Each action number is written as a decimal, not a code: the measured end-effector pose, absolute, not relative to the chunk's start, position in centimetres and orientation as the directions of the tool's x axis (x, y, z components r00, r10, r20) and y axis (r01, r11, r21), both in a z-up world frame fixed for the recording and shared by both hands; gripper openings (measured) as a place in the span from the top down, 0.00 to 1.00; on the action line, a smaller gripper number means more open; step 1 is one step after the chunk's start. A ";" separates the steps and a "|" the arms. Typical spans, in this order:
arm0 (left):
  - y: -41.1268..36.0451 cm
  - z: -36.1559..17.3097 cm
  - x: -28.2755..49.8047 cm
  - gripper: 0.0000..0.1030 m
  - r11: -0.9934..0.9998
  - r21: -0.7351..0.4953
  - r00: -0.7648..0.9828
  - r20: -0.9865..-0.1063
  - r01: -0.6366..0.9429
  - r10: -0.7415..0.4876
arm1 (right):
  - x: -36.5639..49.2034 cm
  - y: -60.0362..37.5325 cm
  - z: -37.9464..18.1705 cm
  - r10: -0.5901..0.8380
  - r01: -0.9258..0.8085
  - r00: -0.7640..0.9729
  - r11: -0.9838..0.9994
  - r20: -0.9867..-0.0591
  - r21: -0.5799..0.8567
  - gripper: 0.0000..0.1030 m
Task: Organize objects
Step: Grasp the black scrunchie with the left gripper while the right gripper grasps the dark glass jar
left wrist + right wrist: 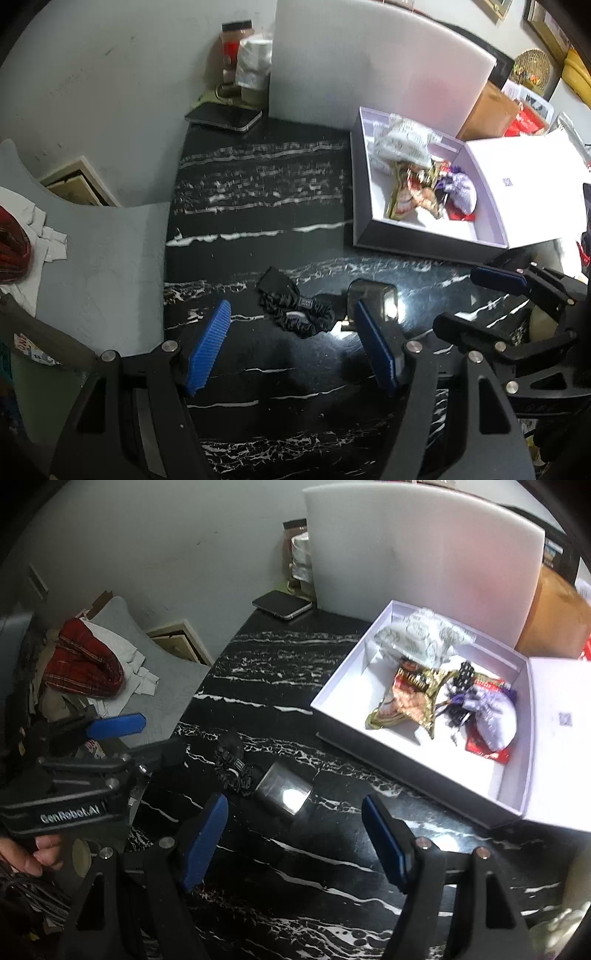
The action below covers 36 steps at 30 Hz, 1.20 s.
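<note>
Left gripper (293, 347) tilted steeply downward, blue fingers (208, 347) spread apart, nothing between. Right gripper (295, 843) likewise, fingers (386, 843) parted and empty. Hand (27, 853) at nine o'clock gripping left handle.

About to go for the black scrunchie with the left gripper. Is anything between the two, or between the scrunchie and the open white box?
Nothing visible blocks the left gripper; its open jaws hang above the scrunchie. A small shiny case lies against the scrunchie on the box side, partly in that path.
</note>
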State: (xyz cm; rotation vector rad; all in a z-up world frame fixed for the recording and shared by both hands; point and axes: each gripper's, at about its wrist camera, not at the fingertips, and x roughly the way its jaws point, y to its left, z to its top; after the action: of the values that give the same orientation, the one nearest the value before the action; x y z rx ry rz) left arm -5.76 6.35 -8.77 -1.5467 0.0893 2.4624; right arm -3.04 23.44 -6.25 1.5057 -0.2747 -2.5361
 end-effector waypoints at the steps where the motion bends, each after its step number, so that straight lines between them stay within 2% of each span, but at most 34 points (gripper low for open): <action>1: 6.3 -9.2 -5.8 0.34 -0.970 -0.071 -0.412 -0.896 -0.232 0.164 | -3.1 23.4 -6.5 -0.253 0.057 -0.472 -0.965 -0.845 0.257 0.27; 7: 6.1 -11.9 -6.2 0.34 -0.965 -0.018 -0.410 -0.903 -0.261 0.127 | -4.0 23.0 -8.7 -0.259 0.013 -0.458 -0.958 -0.850 0.286 0.27; 25: 4.5 -16.3 -8.1 0.34 -0.935 -0.043 -0.357 -0.917 -0.352 0.176 | -7.5 21.2 -12.7 -0.249 -0.087 -0.406 -0.947 -0.879 0.309 0.27; 26: 4.4 -16.5 -8.2 0.34 -0.933 -0.057 -0.345 -0.920 -0.356 0.188 | -7.5 21.3 -13.0 -0.251 -0.098 -0.400 -0.944 -0.881 0.314 0.28; 30: 4.4 -17.0 -8.6 0.34 -0.922 -0.107 -0.316 -0.919 -0.371 0.234 | -7.4 21.4 -13.7 -0.281 -0.102 -0.384 -0.934 -0.880 0.343 0.48; 33: 4.9 -17.2 -8.8 0.34 -0.910 -0.123 -0.309 -0.915 -0.396 0.258 | -7.1 21.1 -13.5 -0.287 -0.089 -0.379 -0.935 -0.880 0.343 0.55; 36: 5.4 -17.8 -9.3 0.32 -0.899 -0.141 -0.279 -0.921 -0.414 0.272 | -6.7 21.1 -13.3 -0.268 -0.091 -0.373 -0.942 -0.888 0.323 0.57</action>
State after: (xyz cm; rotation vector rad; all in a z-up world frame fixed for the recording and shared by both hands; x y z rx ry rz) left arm -9.26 5.42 -17.76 -1.5546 0.1748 2.2102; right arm -6.74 21.07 -13.29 1.6921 -0.4897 -2.4686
